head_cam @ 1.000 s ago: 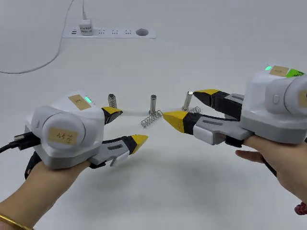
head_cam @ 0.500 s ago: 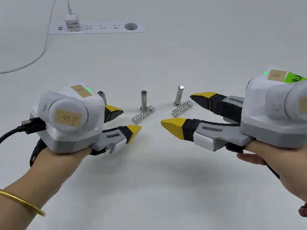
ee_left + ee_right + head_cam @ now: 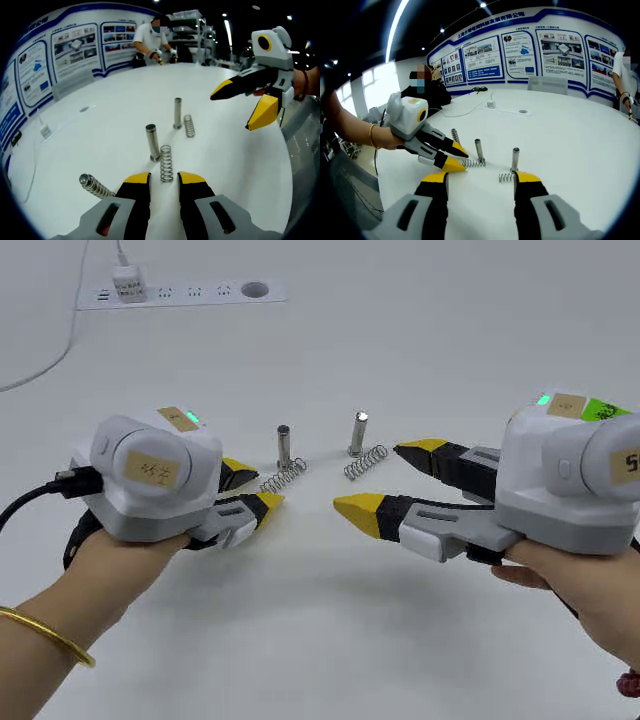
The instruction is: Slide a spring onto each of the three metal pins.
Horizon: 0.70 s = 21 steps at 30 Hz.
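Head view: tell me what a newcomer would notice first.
Two white handheld grippers with yellow-tipped black jaws dominate: the left gripper and the right gripper, both open, tips pointing inward. Between them two bare upright metal pins stand on the white table, a loose coiled steel spring lying at the foot of each. In the left gripper view, a third pin already wears its spring.

Left gripper (image 3: 262,485) slightly parted; right gripper (image 3: 370,477) spread wide.

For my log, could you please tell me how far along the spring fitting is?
Done: one silver metal pin wears its coiled wire spring. In hand: nothing; the left hand-held gripper and right hand-held gripper are open. Left: two bare pins, a loose spring lying beside each.
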Tool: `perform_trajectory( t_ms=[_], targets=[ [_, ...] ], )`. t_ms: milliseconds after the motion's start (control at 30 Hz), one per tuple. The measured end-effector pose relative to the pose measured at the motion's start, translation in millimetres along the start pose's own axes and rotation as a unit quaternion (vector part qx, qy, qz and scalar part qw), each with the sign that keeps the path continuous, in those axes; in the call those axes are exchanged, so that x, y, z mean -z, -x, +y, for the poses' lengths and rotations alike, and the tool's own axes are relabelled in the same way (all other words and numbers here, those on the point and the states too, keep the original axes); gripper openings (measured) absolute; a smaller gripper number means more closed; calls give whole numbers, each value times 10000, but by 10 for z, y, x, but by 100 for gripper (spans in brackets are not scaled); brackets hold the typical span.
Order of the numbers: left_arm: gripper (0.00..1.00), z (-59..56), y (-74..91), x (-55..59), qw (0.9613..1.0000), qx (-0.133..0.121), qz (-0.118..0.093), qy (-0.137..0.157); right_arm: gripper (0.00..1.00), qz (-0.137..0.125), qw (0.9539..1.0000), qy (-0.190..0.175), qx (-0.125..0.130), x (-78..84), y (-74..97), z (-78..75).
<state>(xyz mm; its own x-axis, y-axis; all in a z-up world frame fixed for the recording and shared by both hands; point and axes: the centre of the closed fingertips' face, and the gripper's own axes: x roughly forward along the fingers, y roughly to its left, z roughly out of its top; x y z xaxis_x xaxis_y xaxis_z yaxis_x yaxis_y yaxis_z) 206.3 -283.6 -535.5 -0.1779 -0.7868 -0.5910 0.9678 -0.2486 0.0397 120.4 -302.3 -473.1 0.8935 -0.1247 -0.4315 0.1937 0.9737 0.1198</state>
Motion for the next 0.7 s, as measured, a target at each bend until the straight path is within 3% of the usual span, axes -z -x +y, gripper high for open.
perform_trajectory(
  t_ms=[700],
  targets=[
    [12, -60, -99, -42, 9995, 267, 118, -80, 54, 12, 9998, -166, 67, 23, 0, -70]
  ],
)
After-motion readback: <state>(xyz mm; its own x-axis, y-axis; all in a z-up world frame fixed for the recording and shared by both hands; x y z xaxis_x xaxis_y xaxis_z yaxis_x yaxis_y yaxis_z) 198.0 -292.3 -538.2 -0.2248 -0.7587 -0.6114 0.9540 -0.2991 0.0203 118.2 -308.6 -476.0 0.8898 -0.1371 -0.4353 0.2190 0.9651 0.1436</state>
